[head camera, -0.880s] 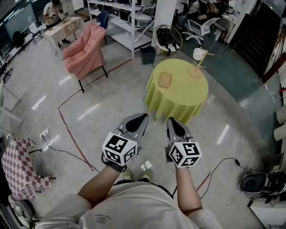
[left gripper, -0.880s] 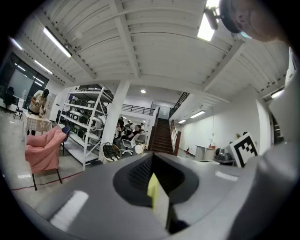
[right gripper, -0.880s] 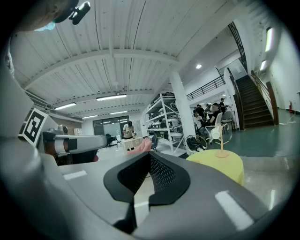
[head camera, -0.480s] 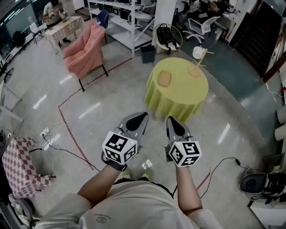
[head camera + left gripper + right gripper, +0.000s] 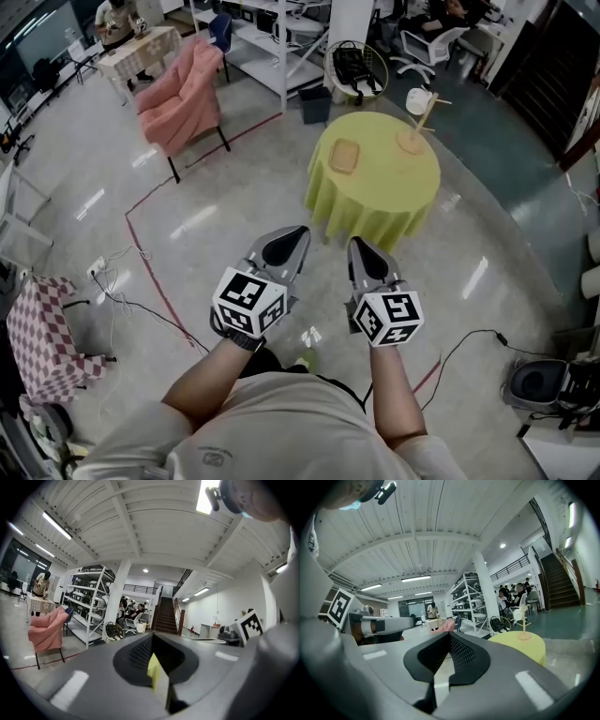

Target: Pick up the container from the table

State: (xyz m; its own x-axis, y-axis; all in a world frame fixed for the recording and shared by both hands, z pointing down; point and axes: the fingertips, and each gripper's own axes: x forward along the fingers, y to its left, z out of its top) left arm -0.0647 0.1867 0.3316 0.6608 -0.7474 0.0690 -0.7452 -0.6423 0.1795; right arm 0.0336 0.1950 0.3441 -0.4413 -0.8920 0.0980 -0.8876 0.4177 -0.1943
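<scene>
A pink chair stands at far left on the floor. The left gripper is held over the floor short of the table, its jaws drawn to a thin slit with nothing between them. The container lies flat on the table's left part, near the edge, well apart from both grippers. The right gripper is just beside the left, equally narrow and empty. A wooden stand rises at the table's far right edge.
</scene>
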